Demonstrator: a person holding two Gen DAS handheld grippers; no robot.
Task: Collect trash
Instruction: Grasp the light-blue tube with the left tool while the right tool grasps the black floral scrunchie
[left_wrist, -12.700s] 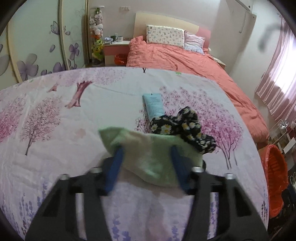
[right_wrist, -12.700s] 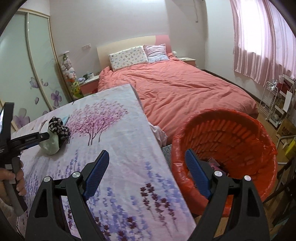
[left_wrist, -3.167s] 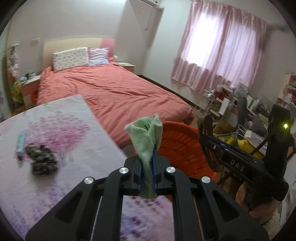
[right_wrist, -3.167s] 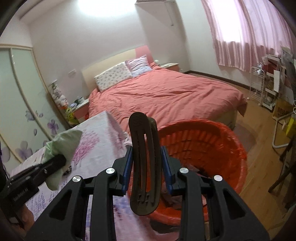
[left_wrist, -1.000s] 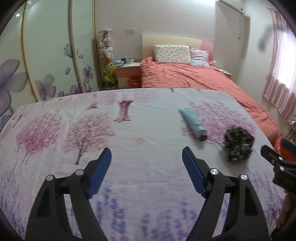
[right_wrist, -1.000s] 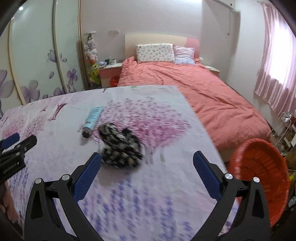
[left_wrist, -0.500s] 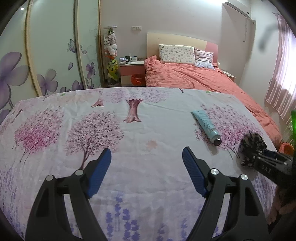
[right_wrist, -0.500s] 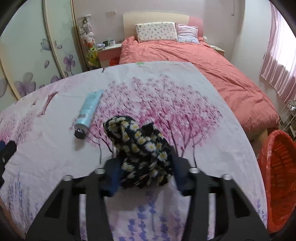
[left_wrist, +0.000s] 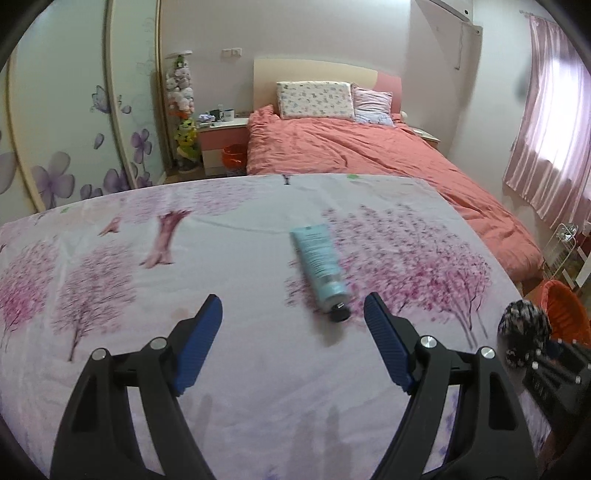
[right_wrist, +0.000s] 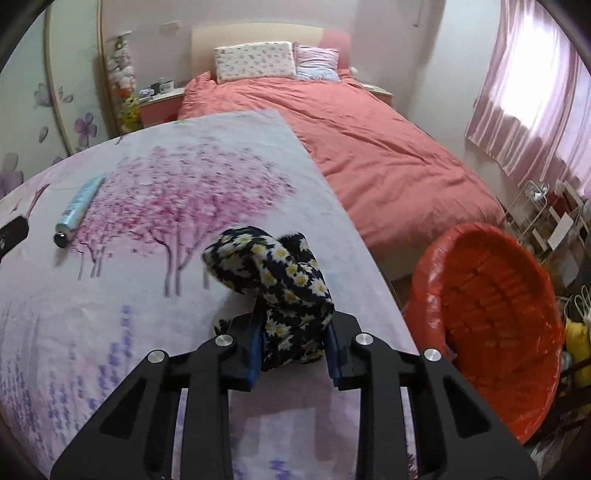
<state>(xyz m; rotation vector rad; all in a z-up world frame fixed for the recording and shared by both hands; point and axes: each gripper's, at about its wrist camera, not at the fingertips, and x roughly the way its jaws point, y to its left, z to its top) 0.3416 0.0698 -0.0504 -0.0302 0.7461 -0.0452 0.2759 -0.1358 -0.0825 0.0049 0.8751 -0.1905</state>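
My right gripper (right_wrist: 293, 347) is shut on a black daisy-print cloth (right_wrist: 275, 273) and holds it lifted above the floral table cover, left of the orange trash basket (right_wrist: 491, 317). The cloth also shows at the right edge of the left wrist view (left_wrist: 522, 326), with the basket (left_wrist: 565, 314) behind it. My left gripper (left_wrist: 293, 332) is open and empty above the table, just short of a light blue tube (left_wrist: 321, 266) with a black cap. The tube also lies at the left in the right wrist view (right_wrist: 79, 205).
The table cover (left_wrist: 221, 258) carries a pink tree print. A bed with a salmon duvet (right_wrist: 369, 147) stands behind the table. A white wire rack (right_wrist: 535, 206) stands by the pink curtains to the right. A nightstand (left_wrist: 221, 140) stands left of the bed.
My right gripper has closed on the daisy cloth, lifted it off the table and swung toward the basket. My left gripper has moved right toward the blue tube, still open.
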